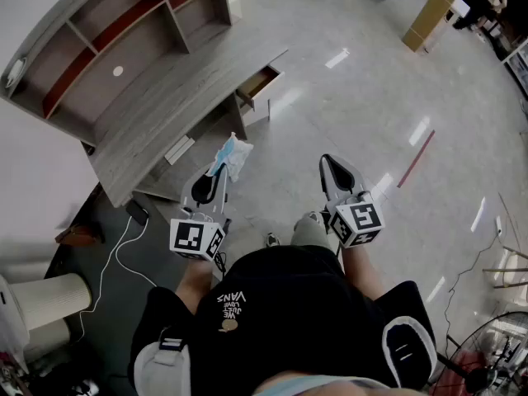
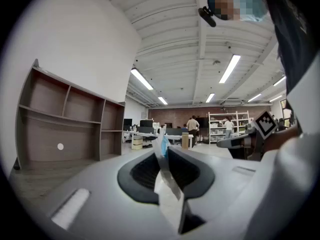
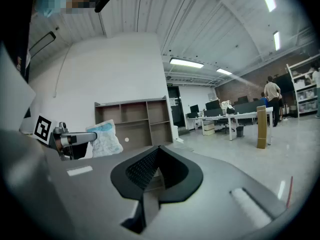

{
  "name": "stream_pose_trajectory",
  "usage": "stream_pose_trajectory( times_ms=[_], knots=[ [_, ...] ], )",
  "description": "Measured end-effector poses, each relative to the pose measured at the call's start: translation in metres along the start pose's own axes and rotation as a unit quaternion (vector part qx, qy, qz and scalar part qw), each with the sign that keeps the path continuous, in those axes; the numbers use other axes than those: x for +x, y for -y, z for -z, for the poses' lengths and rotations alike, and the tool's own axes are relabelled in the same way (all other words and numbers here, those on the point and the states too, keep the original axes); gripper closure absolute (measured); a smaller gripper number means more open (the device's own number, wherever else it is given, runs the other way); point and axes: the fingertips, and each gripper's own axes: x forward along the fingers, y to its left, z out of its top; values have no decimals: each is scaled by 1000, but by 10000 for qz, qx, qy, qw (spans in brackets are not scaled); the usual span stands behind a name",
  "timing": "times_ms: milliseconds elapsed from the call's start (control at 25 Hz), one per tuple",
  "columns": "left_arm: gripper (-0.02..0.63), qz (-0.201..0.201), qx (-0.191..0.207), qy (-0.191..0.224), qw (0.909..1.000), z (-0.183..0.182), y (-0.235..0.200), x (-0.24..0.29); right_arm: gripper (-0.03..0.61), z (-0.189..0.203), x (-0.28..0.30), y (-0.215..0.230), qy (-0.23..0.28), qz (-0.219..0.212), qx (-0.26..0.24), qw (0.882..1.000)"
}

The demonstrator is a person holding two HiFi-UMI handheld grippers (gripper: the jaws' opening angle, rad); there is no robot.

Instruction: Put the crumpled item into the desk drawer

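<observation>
The crumpled item (image 1: 234, 155), a white and blue wrapper, sticks out from the tip of my left gripper (image 1: 219, 169), whose jaws are shut on it. In the left gripper view the item (image 2: 166, 180) runs as a thin strip between the dark pads. The grey desk (image 1: 162, 112) stands ahead at the left, and its drawer (image 1: 258, 86) is pulled open at the desk's far end. The item hangs in the air in front of the desk, short of the drawer. My right gripper (image 1: 331, 162) is shut and holds nothing. From the right gripper view I see the item (image 3: 106, 137) at the left.
A shelf unit (image 1: 99, 48) stands on the desk against the wall. Cables (image 1: 122, 250) and a power strip lie on the dark floor beside the desk. A tall cardboard box (image 1: 428, 17) stands far across the floor. A fan (image 1: 488, 360) is at the lower right.
</observation>
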Motion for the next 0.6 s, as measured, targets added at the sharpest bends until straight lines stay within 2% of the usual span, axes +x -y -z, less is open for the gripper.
stream_pose_trajectory(
  times_ms=[280, 400, 600],
  knots=[
    [517, 55, -25, -106, 9999, 9, 1, 36, 571, -6, 27, 26, 60, -97, 18, 9999],
    [517, -34, 13, -149, 9999, 11, -3, 58, 503, -4, 45, 42, -31, -164, 20, 9999],
    [517, -233, 48, -209, 9995, 10, -8, 101, 494, -7, 77, 77, -156, -323, -12, 9994]
  ],
)
